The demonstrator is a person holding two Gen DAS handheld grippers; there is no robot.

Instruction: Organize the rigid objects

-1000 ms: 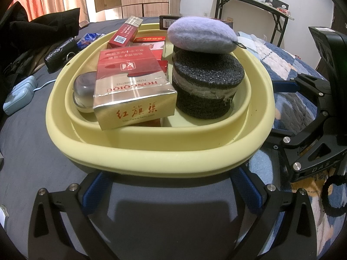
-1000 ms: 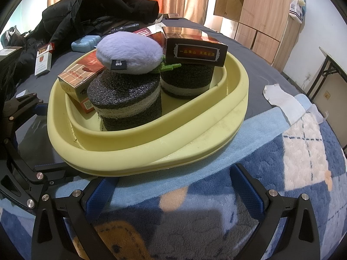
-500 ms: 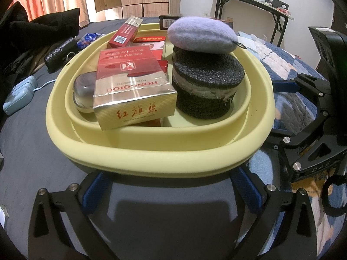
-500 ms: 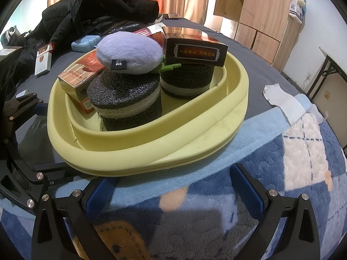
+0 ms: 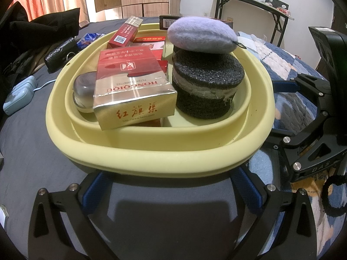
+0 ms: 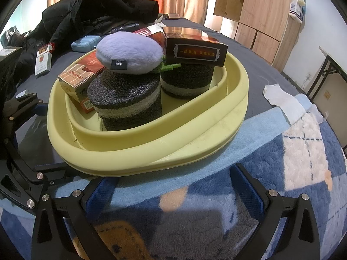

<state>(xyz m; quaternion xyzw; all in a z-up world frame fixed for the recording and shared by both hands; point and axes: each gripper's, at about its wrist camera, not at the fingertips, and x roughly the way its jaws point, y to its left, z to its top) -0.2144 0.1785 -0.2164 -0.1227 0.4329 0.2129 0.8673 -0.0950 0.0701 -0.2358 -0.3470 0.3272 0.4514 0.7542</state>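
Your yellow basin (image 5: 156,151), smooth and double-walled, sits on the bed where the grey sheet (image 5: 32,151) meets the fleecy blue blanket (image 6: 282,173). Only your left view shows the glossy red-and-gold cigarette carton (image 5: 132,91) with a rounded grey case (image 5: 83,86) beside it at the basin's left rim; only your right view shows the dark box (image 6: 195,47) capping the second coarse black foam cylinder (image 6: 186,80). A fuzzy lilac plush (image 6: 130,52) tops the nearer cylinder (image 6: 125,104). Your left gripper (image 5: 171,186) and right gripper (image 6: 173,188) are both spread wide, empty, blue pads just short of the basin's near rim.
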